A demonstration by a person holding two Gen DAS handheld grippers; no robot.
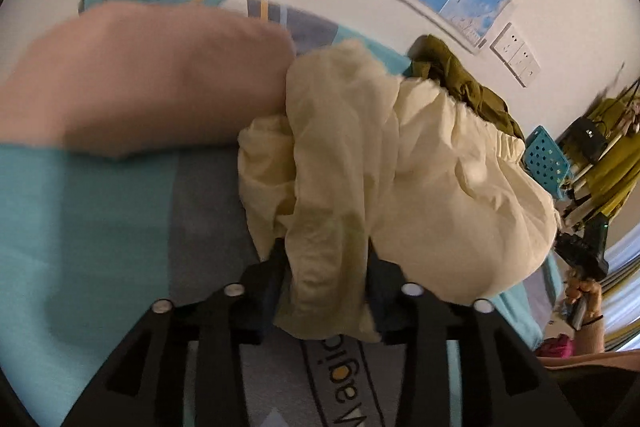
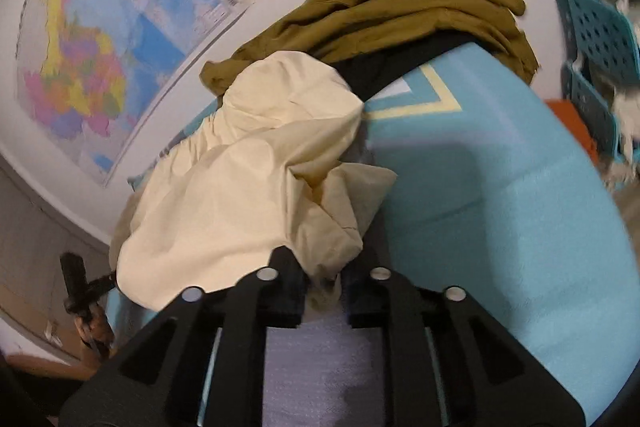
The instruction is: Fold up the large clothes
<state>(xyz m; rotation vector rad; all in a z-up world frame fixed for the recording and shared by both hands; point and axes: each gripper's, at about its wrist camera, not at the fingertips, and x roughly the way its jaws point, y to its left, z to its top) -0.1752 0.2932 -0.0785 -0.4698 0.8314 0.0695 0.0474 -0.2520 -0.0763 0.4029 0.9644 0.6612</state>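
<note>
A cream-yellow garment (image 1: pixel 400 167) with a gathered waistband hangs bunched above the blue bedsheet (image 1: pixel 80 227). My left gripper (image 1: pixel 326 275) is shut on one bunched end of it. In the right wrist view the same cream garment (image 2: pixel 240 187) drapes from my right gripper (image 2: pixel 326 279), which is shut on another bunched part. The right gripper also shows small at the right of the left wrist view (image 1: pixel 582 251), and the left gripper at the lower left of the right wrist view (image 2: pixel 80 287).
An olive-green garment (image 2: pixel 400 7) lies on a dark one (image 2: pixel 380 67) at the bed's far end by the wall. A pink pillow (image 1: pixel 140 75) lies on the bed. Blue perforated baskets (image 2: pixel 596 27) stand beside the bed. A world map (image 2: pixel 80 47) and sockets (image 1: pixel 516 53) are on the wall.
</note>
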